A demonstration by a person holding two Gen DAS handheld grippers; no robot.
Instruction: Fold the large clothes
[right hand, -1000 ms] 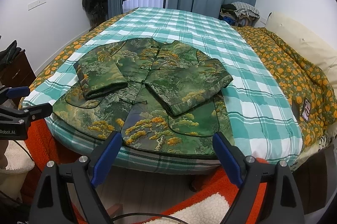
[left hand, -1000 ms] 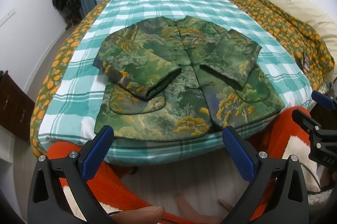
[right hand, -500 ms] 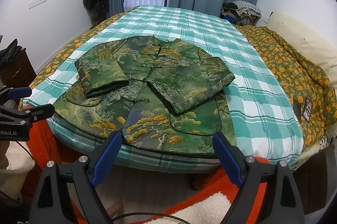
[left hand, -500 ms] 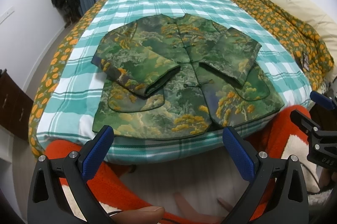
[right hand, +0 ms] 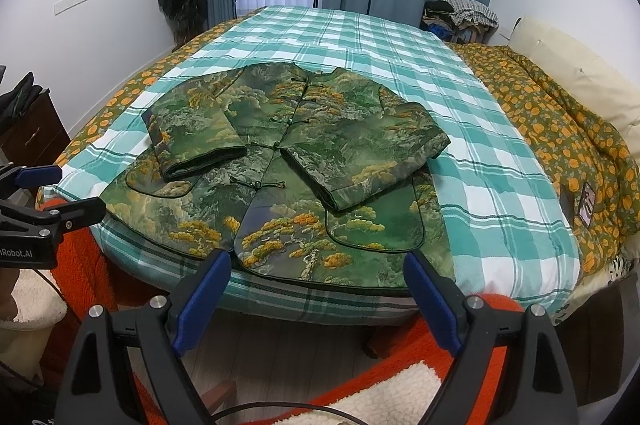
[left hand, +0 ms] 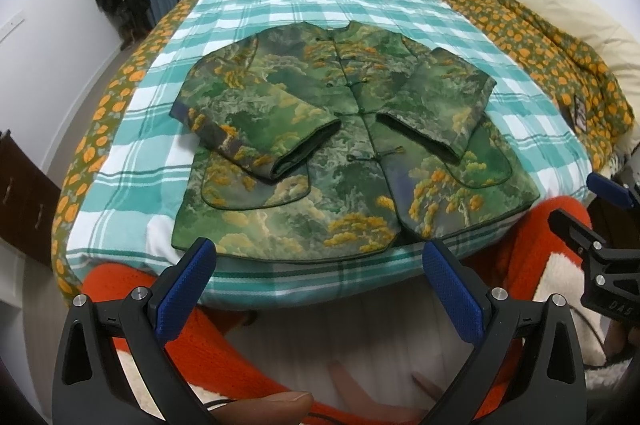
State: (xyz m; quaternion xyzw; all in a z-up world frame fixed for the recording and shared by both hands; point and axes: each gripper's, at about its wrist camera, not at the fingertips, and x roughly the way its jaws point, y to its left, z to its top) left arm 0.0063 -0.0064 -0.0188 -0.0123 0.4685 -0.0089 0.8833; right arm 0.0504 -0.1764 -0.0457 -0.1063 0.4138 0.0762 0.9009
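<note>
Jacket (left hand: 352, 153): flat on checked blanket (left hand: 304, 1), both sleeves folded across the front, hem at 6 o'clock by the bed edge
Change: barely any; view a touch closer than a second ago, cloth unmoved
Left gripper (left hand: 316, 279): spread wide, empty
Right gripper (right hand: 318, 287): likewise gaping, nothing held
Meaning: hem fold likely next

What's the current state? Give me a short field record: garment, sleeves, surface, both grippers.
garment: green patterned jacket, flat, front up, hem at the near bed edge
sleeves: both folded inward across the front
surface: teal checked blanket on the bed
left gripper: jaws open, empty, short of the hem
right gripper: jaws open, empty, short of the hem
</note>
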